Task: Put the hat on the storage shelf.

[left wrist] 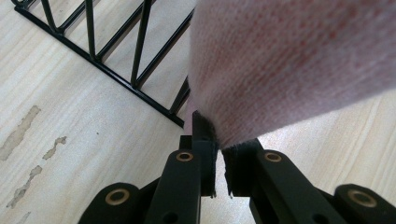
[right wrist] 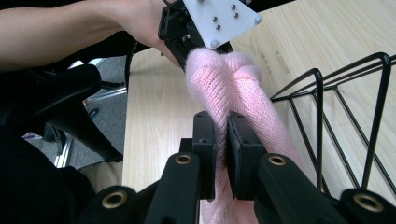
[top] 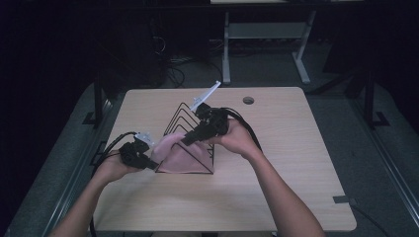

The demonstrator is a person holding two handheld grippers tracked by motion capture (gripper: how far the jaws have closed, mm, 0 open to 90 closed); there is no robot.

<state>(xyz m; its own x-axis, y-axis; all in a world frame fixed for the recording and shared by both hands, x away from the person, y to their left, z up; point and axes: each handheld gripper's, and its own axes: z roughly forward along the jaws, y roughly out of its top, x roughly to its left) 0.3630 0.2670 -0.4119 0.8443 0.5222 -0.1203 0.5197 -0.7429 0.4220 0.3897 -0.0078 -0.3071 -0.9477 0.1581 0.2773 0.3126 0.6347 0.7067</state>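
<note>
Pale wooden table (top: 296, 163) carries a black wire rack (top: 185, 129) – its triangular dividers stand beside both tongs. A pink knitted cloth (top: 177, 155) is stretched between the two tools, in front of the rack. The left gripper (left wrist: 219, 156) has its jaws closed narrow on the cloth's edge. The right gripper (right wrist: 223, 140) pinches a fold of the same cloth – the fabric runs from its jaws toward the left tool.

Dim room — light wooden table (top: 296, 148), grey floor (top: 385, 163), white desk frame (top: 267, 34) behind.
</note>
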